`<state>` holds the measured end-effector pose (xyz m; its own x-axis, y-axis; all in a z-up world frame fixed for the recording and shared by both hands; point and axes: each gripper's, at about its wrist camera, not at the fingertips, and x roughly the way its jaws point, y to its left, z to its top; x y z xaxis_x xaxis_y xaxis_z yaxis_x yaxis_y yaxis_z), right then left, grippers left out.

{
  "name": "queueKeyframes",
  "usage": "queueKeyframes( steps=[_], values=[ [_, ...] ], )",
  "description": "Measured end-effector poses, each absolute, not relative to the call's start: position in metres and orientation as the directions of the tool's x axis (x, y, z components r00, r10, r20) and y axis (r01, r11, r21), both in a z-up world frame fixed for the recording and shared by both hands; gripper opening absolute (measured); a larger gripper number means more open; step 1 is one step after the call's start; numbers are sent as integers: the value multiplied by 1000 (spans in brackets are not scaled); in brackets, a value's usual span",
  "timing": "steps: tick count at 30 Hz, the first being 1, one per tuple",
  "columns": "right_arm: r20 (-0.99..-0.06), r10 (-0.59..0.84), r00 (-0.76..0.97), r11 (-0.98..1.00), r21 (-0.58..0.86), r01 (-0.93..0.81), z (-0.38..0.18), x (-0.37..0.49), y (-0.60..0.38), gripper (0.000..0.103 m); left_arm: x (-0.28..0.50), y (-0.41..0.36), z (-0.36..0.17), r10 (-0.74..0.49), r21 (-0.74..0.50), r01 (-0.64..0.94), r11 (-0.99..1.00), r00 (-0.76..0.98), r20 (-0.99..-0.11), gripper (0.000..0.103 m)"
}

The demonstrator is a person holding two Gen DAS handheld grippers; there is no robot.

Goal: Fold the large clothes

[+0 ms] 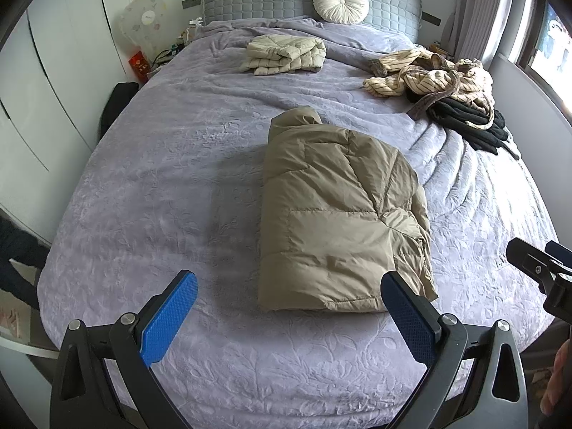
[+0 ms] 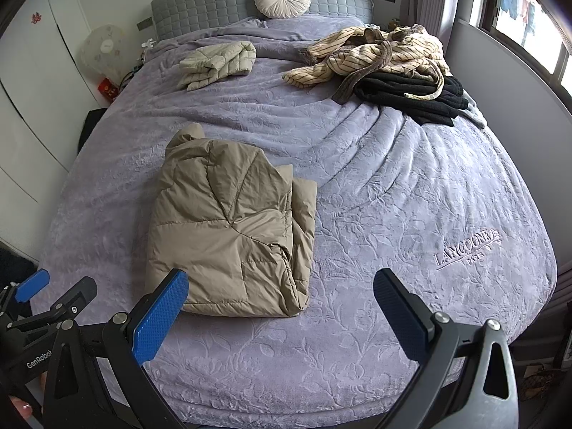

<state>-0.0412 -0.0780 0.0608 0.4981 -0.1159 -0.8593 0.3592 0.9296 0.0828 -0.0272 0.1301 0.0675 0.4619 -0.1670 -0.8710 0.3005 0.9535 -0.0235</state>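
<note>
1. The tan quilted down jacket (image 1: 339,214) lies folded in a compact bundle mid-bed on the lilac embossed bedspread (image 1: 161,196), looking finished to me.
2. My left hand-held gripper (image 1: 289,314) and right hand-held gripper (image 2: 280,312) hover released and empty, near its front edge.
3. The striped cream robe heaped on black clothes (image 2: 386,57) probably waits next; no containers show.

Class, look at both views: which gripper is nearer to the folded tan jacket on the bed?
Left. The left gripper, open, frames the tan jacket's near edge. The right gripper, also open, hangs off to the jacket's right over bare blanket.
</note>
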Motion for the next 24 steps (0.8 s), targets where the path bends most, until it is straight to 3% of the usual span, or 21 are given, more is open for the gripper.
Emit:
queueKeyframes(
  steps=[24],
  values=[
    [-867,-110,487,934,78,350,61,-45,-86,103,-26,130,61,-165,-23,295,955,464,-871,103]
  ],
)
